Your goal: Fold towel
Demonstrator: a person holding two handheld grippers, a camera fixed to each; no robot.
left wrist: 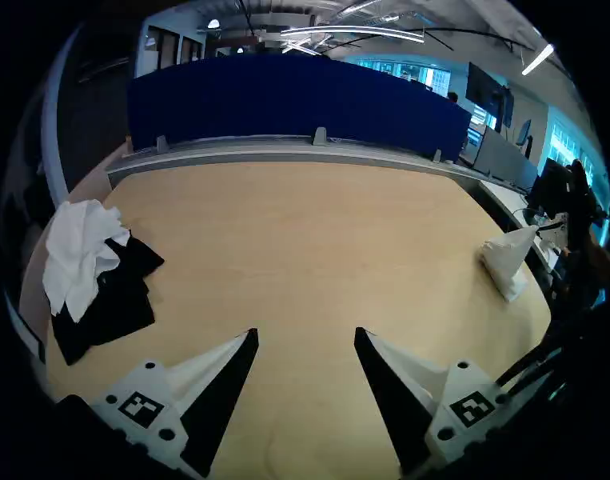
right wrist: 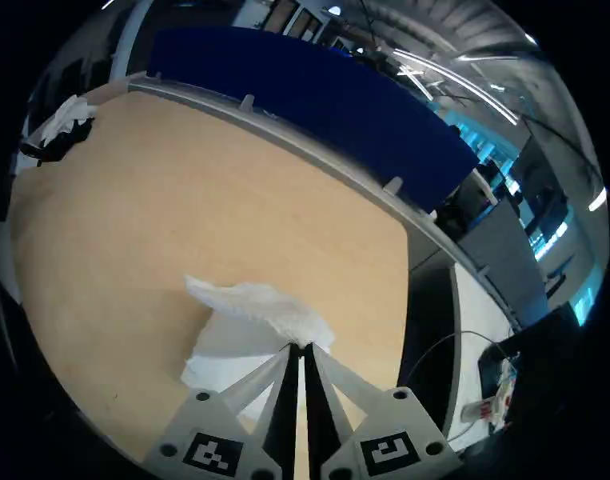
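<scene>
**Right claw pinching the towel, left claw wide open over bare desk**

In the right gripper view, the right claw (right wrist: 301, 348) is squeezed down to a thin slit. Both fingertips are nipping a raised fold of the white towel (right wrist: 261, 308). The pinched part stands up in a crumpled ridge running off to the left of the tips. The rest of the towel lies flat on the desk (right wrist: 185, 208) right under the fingers. It sits close to the desk's near edge, and the right-hand edge of the desk isn't far off either.

The left claw (left wrist: 305, 332) is spread wide with nothing between the fingers, just bare wood below them. It's touching nothing that I can see. From the left gripper view the towel (left wrist: 506, 260) is way over at the right edge of the desk (left wrist: 305, 232), pulled up into a little peak, well apart from this claw.

Other stuff: a scrunched white cloth (left wrist: 81, 256) lies on top of a black cloth (left wrist: 117, 308) by the left edge. In the right gripper view the same pile is tiny, in the far left corner.

A grey rail (left wrist: 289, 150) and a blue partition (left wrist: 297, 104) run along the far edge. The whole middle of the desk, between the pile and the towel, is open wood. Past the right edge there's a gap and then a neighbouring desk (right wrist: 472, 320).
</scene>
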